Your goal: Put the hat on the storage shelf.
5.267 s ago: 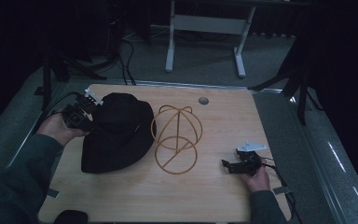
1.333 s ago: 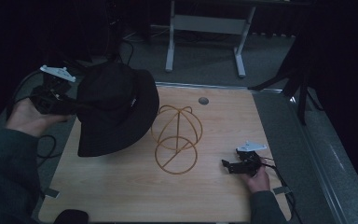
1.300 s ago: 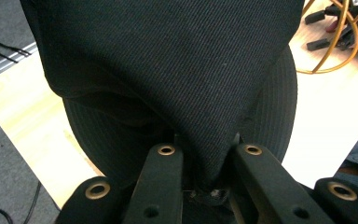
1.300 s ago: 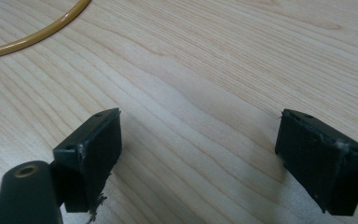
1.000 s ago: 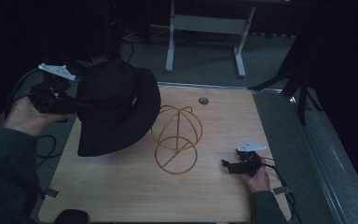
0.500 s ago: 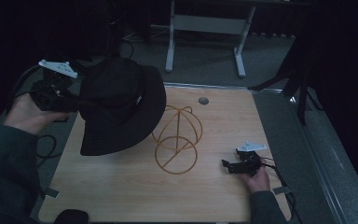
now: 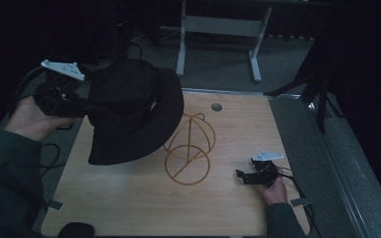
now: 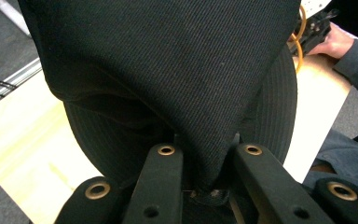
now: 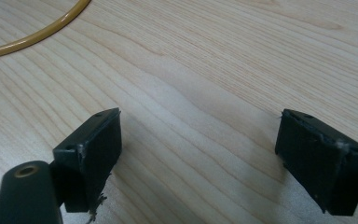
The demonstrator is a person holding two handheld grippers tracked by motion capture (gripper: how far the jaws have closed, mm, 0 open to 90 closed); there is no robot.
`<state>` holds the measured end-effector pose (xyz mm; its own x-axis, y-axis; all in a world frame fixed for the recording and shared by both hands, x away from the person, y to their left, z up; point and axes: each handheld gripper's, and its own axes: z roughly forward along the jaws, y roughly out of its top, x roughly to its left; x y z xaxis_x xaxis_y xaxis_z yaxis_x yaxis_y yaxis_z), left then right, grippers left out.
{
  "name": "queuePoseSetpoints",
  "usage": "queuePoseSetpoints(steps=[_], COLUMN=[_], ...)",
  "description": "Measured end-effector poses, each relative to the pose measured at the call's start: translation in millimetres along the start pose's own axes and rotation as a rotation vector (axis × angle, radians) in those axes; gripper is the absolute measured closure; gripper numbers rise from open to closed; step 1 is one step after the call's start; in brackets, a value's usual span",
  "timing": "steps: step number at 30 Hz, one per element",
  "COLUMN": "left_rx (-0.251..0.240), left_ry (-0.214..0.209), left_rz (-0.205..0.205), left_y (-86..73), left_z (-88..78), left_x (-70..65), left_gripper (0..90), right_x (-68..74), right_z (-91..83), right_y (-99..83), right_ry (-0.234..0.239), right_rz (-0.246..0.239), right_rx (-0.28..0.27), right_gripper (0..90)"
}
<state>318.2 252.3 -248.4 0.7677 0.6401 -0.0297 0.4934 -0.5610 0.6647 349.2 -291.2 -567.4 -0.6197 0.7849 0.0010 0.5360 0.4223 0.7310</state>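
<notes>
A black bucket hat [image 7: 131, 116] hangs in the air over the left part of the table, its brim tilted toward a yellow wire hat stand [image 7: 188, 151]. My left gripper [image 7: 87, 101] is shut on the hat's brim; in the left gripper view the black fabric [image 8: 168, 70] is pinched between the two jaws. The wire stand's base ring lies on the wood and its domed loops rise partly behind the hat's edge. My right gripper [image 7: 245, 177] rests low on the table right of the stand, open, with bare wood between its jaws [image 9: 200, 154].
The wooden table [image 7: 228, 213] has a round grommet [image 7: 217, 106] near its far edge. A grey metal frame [image 7: 218, 29] stands on the floor beyond the table. Cables trail on the floor at the left. The stand's ring [image 9: 32, 35] shows at the top left of the right gripper view.
The hat was lifted off the table by my left gripper, and has drifted right toward the wire stand over the last second. My right gripper has stayed put.
</notes>
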Motion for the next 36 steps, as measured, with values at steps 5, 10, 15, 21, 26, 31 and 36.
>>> queuePoseSetpoints(steps=[5,10,15,21,26,31,36], left_rx=[-0.003,0.001,0.01,0.027,0.041,0.046,0.044], left_ry=[-0.019,-0.031,-0.041,-0.053,-0.066,-0.085,-0.107], left_rz=[0.019,0.041,0.059,0.08,0.106,0.129,0.141], left_y=[5.8,12.4,18.1,26.6,35.5,44.0,51.7], left_z=[0.9,2.3,6.3,13.4,20.1,27.6,37.9], left_x=[-3.9,-8.3,-12.1,-17.4,-23.1,-28.3,-34.9], left_gripper=[85.4,85.3,85.3,85.3,85.3,85.3,85.3], right_x=[0.1,0.1,-0.1,-0.2,-0.1,-0.1,-0.2], right_z=[0.0,0.0,0.0,0.0,0.0,0.0,0.0], right_y=[0.0,0.0,0.0,0.0,0.0,0.0,0.0], right_ry=[0.0,0.0,0.0,0.0,0.0,0.0,0.0], right_rz=[0.002,0.001,-0.001,-0.002,-0.001,-0.001,-0.002], right_rx=[0.0,0.0,0.0,0.001,0.0,0.0,0.001], right_gripper=[14.4,14.4,14.4,14.4,14.4,14.4,14.4])
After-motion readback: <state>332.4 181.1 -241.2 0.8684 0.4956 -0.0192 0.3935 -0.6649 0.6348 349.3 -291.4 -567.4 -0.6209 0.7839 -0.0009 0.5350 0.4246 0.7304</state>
